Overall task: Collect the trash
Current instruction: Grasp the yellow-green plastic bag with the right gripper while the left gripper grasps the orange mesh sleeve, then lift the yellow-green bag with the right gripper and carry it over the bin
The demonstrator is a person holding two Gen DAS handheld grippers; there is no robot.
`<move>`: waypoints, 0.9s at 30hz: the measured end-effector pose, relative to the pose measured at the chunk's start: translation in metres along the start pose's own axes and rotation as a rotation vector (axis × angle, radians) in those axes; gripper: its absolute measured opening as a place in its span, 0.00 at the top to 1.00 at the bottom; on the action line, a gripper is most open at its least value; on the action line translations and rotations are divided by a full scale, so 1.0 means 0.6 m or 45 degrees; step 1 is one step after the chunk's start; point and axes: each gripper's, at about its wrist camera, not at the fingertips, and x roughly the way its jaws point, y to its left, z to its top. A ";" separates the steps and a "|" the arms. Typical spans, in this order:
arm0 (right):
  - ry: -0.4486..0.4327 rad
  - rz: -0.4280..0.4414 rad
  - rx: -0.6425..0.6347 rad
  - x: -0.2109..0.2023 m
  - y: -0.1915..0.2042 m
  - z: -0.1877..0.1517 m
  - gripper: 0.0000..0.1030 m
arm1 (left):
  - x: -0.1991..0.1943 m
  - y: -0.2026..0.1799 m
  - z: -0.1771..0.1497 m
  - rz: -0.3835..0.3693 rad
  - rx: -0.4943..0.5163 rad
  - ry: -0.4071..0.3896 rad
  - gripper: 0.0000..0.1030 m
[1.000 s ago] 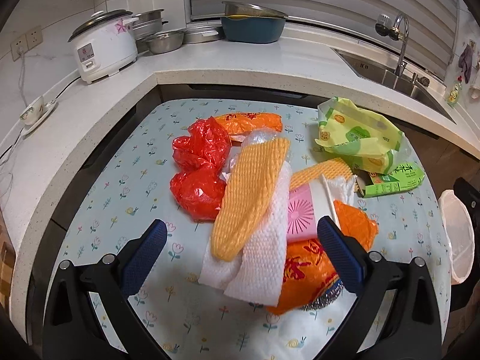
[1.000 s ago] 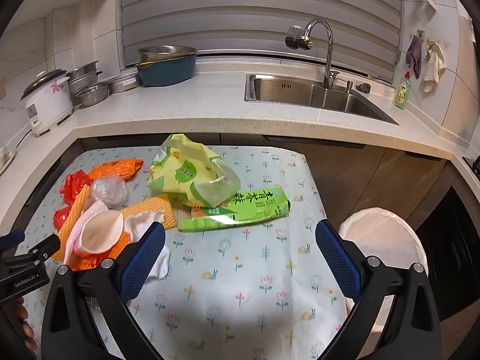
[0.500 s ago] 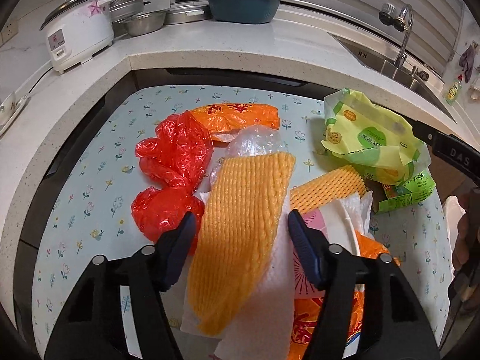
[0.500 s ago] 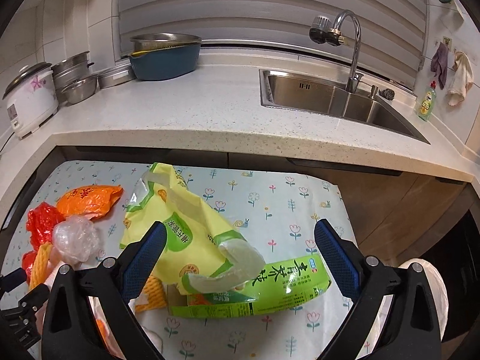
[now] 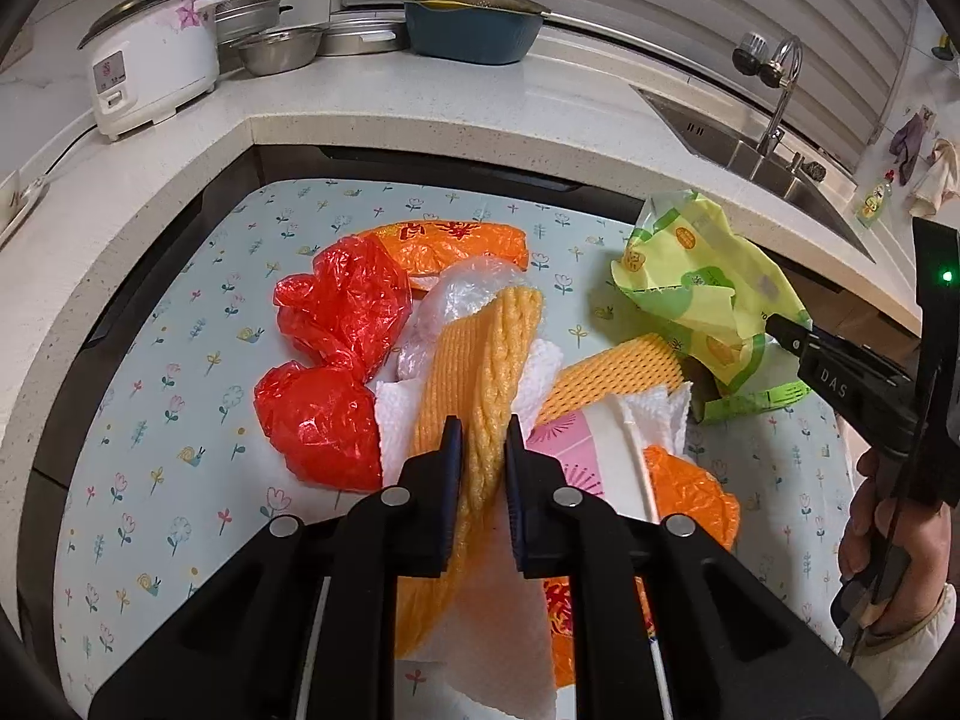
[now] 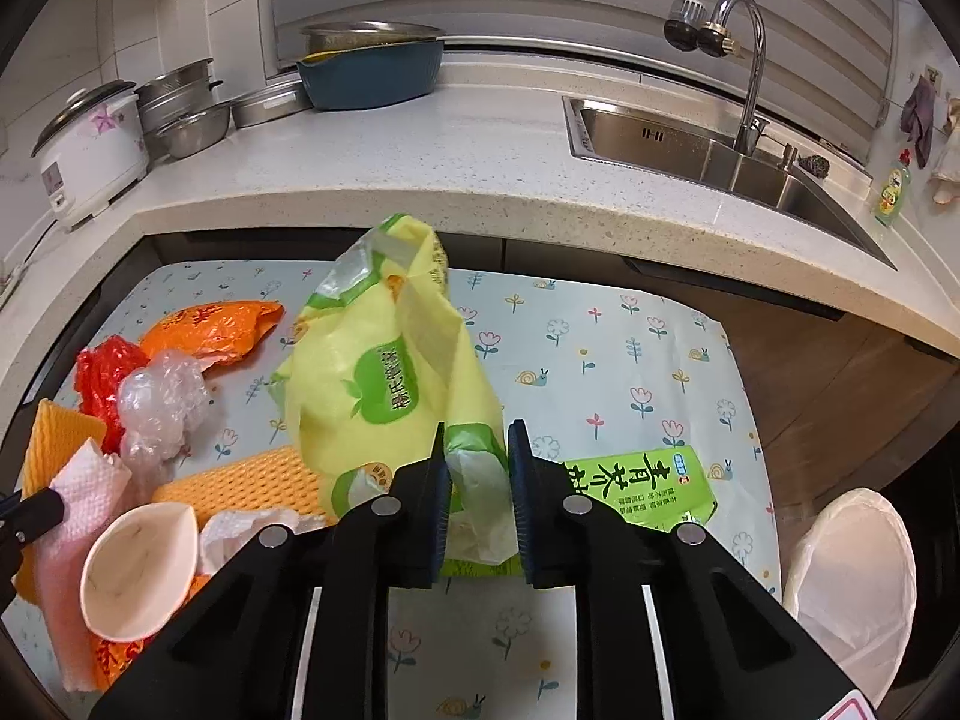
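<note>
A heap of trash lies on the flower-print table. My left gripper [image 5: 483,441] is shut on a yellow foam net sleeve [image 5: 480,354] that lies over white paper towel [image 5: 486,630]. Around it are red plastic bags [image 5: 336,354], an orange bag [image 5: 456,243], a clear bag [image 5: 462,300] and a paper cup [image 5: 606,468]. My right gripper [image 6: 477,450] is shut on the yellow-green plastic bag [image 6: 384,372], which stands lifted above a green box [image 6: 642,480]. The bag also shows in the left wrist view [image 5: 702,282].
A white-lined trash bin [image 6: 852,570] stands beside the table at the right. Behind the table runs a counter [image 6: 480,162] with a rice cooker [image 5: 153,60], steel bowls, a blue basin [image 6: 372,72] and a sink [image 6: 720,156].
Both grippers moved forward and down onto the trash and closed: the left on the yellow foam net sleeve, the right on the yellow-green bag, whose top now stands raised.
</note>
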 end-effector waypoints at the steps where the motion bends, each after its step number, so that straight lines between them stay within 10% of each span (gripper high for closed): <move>1: -0.013 0.009 0.006 -0.013 0.000 -0.003 0.86 | -0.007 -0.002 -0.001 -0.004 0.004 -0.006 0.87; 19: -0.094 0.085 0.108 -0.219 -0.025 -0.115 0.92 | -0.083 -0.042 -0.093 -0.079 0.058 0.054 0.71; 27: -0.108 0.077 0.130 -0.271 -0.032 -0.162 0.92 | -0.096 -0.047 -0.125 -0.039 0.094 0.057 0.79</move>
